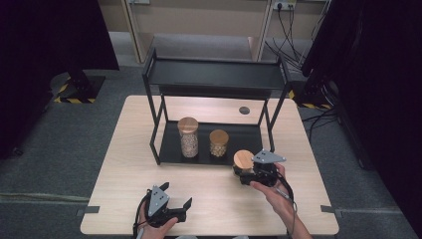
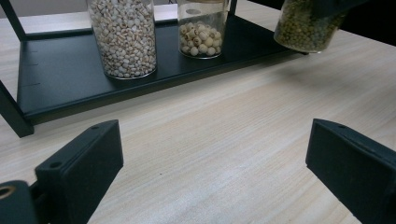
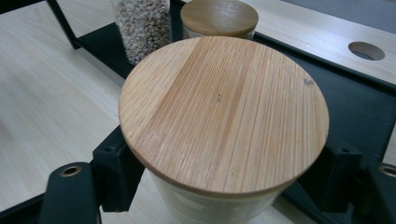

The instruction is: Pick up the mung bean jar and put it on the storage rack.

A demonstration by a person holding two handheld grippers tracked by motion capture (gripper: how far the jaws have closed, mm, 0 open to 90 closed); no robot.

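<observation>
Right tool (image 1: 247,172) is clamped on a jar with a bamboo lid (image 1: 243,159); in the right gripper view the jaws sit on either side of the glass body, just under the lid (image 3: 223,112). The left gripper view shows this jar (image 2: 308,25) carried clear of the tabletop (image 2: 224,154), filled with small green grains, just beside the front right corner of the black rack (image 1: 214,74).

Left tool (image 1: 171,205) rests low near the front edge of the tabletop, jaws wide apart, holding nothing.

On the rack's bottom shelf (image 1: 171,144): a tall jar (image 1: 188,137) of pale grain at left, a short jar (image 1: 218,143) of larger round seeds just beside it. Shelf space to the right of the short jar is bare.

Judgement: the step in hand looks like setting the held jar in that bare spot.

- Keep the jar upright; the lid may only be resting on.
- Lift the base over the shelf's front lip before moving inward.
- Steer between the short jar and the right front post (image 1: 271,134); avoid knocking either.
- Seat the base flat on the shelf before easing the jaws apart.
- Left tool is well apart from the work; leave it there.
</observation>
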